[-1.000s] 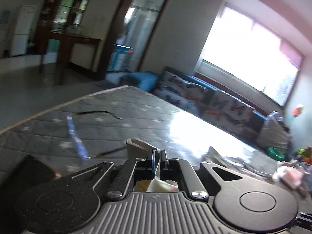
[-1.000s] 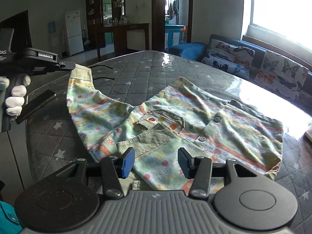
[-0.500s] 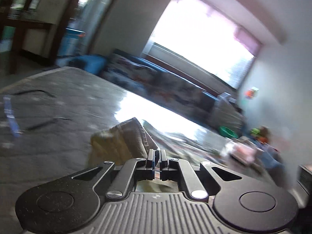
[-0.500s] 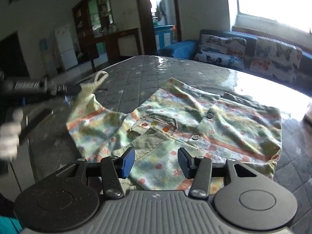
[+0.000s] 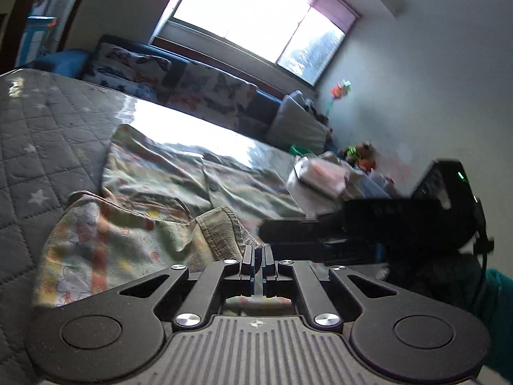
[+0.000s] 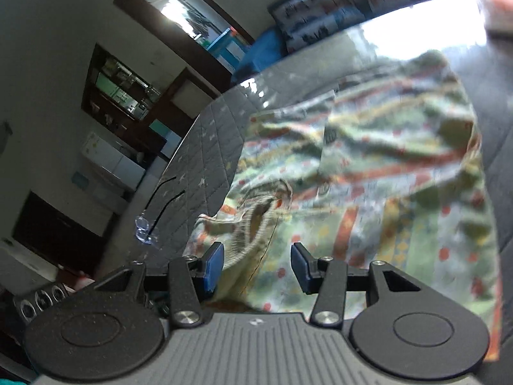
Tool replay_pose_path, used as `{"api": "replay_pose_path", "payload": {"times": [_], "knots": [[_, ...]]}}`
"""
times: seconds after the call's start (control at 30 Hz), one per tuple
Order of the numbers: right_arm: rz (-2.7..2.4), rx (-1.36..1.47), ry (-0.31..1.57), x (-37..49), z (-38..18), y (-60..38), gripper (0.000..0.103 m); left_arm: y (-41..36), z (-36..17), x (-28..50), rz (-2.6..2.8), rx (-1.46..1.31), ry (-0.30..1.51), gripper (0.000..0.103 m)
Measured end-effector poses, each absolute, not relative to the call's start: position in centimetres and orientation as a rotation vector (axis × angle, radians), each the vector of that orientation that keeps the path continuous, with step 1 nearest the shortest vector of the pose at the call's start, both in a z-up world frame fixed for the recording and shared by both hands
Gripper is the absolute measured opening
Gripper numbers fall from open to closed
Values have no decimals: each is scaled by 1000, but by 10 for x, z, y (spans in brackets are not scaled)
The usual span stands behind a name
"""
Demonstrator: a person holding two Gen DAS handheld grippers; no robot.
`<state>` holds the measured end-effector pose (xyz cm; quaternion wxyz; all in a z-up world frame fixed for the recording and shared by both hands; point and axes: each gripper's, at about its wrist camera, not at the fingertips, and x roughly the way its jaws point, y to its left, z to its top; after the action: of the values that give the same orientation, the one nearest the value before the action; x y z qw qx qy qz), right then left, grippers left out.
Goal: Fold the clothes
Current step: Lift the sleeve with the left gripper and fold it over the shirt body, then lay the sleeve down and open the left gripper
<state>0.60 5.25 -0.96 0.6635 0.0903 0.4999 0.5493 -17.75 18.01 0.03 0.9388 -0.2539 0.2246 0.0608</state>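
1. My left gripper (image 5: pixel 259 255) has its jaws pressed together on a fold of the shirt (image 5: pixel 134 243); a ribbed olive edge of the cloth comes out just beside the fingertips
2. My right gripper (image 6: pixel 256 264) has its jaws wide apart, with nothing between the blue pads (image 6: pixel 214 264); it hangs over the shirt (image 6: pixel 384 173), near the collar part
3. The shirt, pale green with red stripes and dots, lies spread on the grey quilted mattress (image 5: pixel 35 134), one part turned over on itself
4. In the left view the other gripper body (image 5: pixel 400 221) is dark and blurred at the right
5. A pair of glasses (image 6: pixel 150 221) lies on the mattress, apart from the shirt
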Motion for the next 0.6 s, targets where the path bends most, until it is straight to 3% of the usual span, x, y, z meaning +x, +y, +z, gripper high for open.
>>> {"api": "replay_pose_path", "payload": {"times": [0.17,0.27,0.3,0.33,0.6], "knots": [[1229,272,1239,10,-29,64,43,172,-8,-177,90,-509,475,4],[1234,288,1280,9,-37,71,25,169,-7,-179,82,-492,480,4],[1236,282,1280,8,-38,73,15,168,-7,-180,80,-486,483,5],[1238,272,1277,6,-38,74,12,167,-6,-181,73,-479,486,5],[1273,211,1117,2,2,62,6,175,2,-198,28,-419,480,14]]}}
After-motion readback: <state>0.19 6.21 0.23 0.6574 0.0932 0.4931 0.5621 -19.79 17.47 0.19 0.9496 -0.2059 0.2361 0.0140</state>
